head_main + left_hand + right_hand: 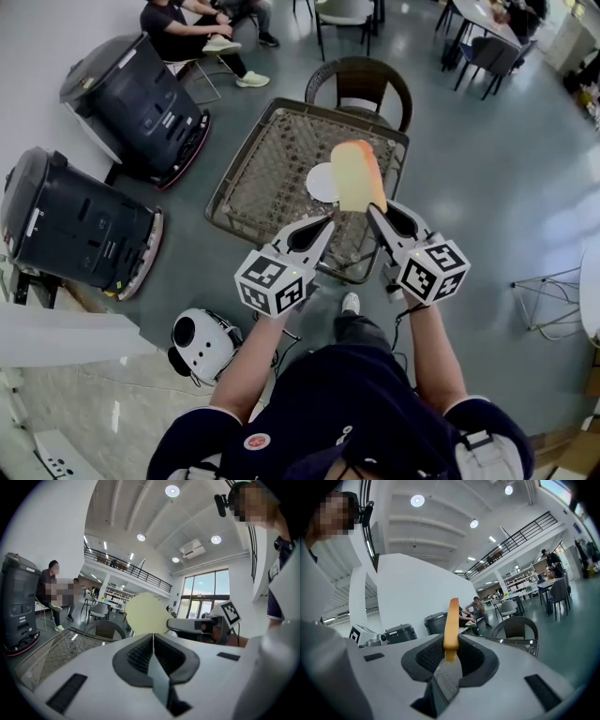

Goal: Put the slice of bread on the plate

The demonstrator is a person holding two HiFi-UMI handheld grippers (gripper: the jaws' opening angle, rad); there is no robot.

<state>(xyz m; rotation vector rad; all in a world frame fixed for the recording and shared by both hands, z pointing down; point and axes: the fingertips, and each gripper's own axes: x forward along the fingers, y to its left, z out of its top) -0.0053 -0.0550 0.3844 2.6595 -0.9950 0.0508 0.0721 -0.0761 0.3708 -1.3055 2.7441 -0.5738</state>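
Note:
A slice of bread point(357, 176), pale yellow with an orange crust, stands upright in my right gripper point(373, 213), whose jaws are shut on its lower edge. In the right gripper view the slice of bread point(452, 623) shows edge-on between the pads of my right gripper point(450, 645). It hangs over a white plate point(320, 184) lying on the wicker table point(246, 159). My left gripper point(327, 223) sits close beside it on the left, shut and holding nothing. The left gripper view has the bread point(146, 615) as a flat pale disc beyond its own closed left gripper point(153, 635).
A wicker chair point(359, 82) stands at the table's far side. Two big dark machines point(136, 98) point(75, 223) stand to the left, a small white round device point(202, 342) sits on the floor near my feet. A person point(192, 33) sits at the far left.

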